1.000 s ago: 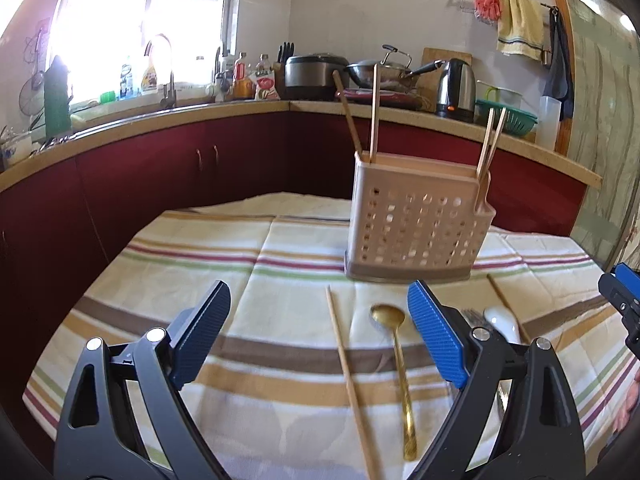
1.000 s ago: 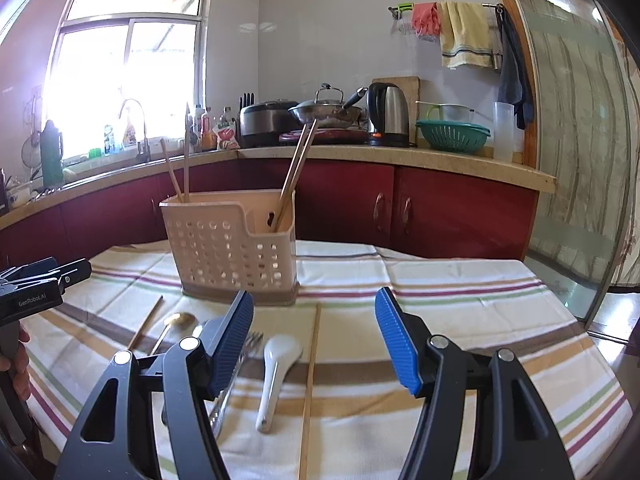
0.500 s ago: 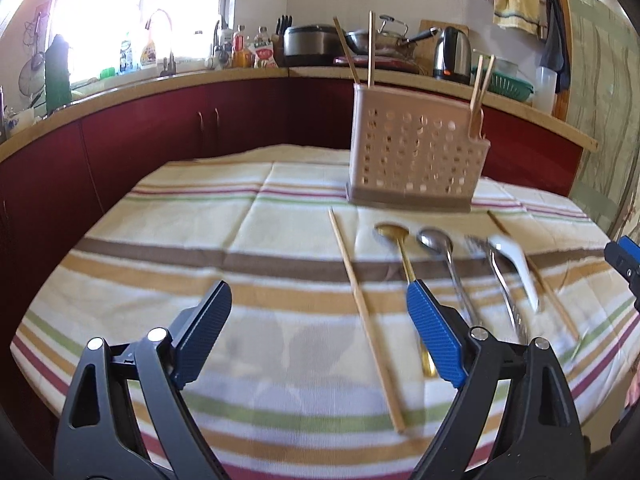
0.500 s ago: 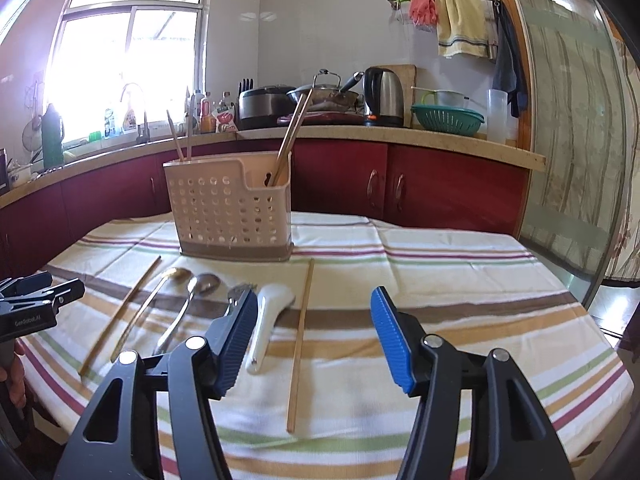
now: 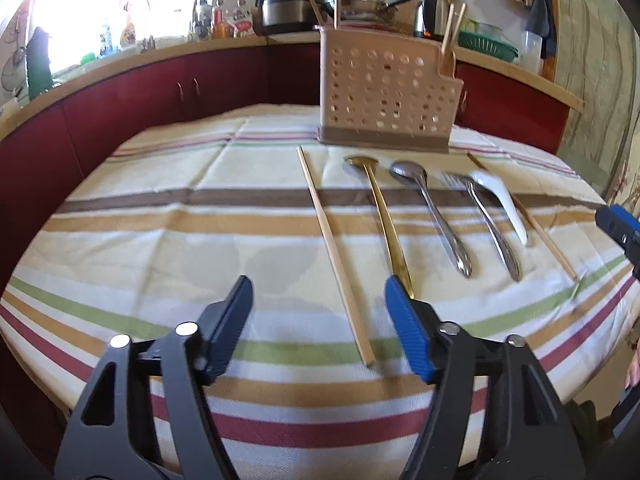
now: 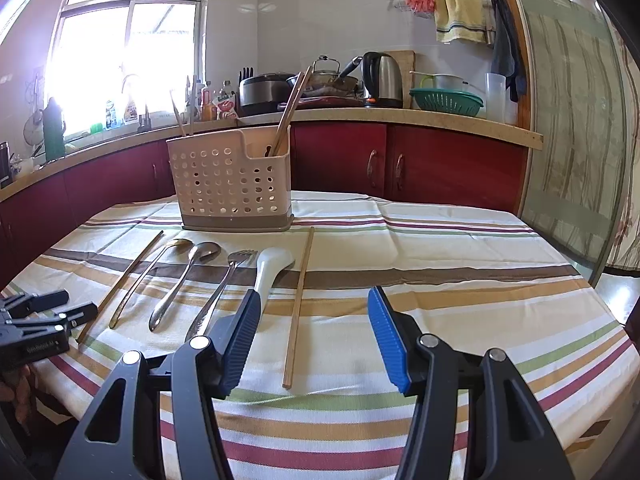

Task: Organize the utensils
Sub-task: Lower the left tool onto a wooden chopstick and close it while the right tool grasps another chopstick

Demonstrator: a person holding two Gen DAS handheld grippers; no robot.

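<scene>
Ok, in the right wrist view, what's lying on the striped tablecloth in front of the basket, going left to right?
Wooden chopstick → gold-coloured metal spoon → silver metal spoon → silver metal fork → white ceramic soup spoon → second wooden chopstick.
</scene>
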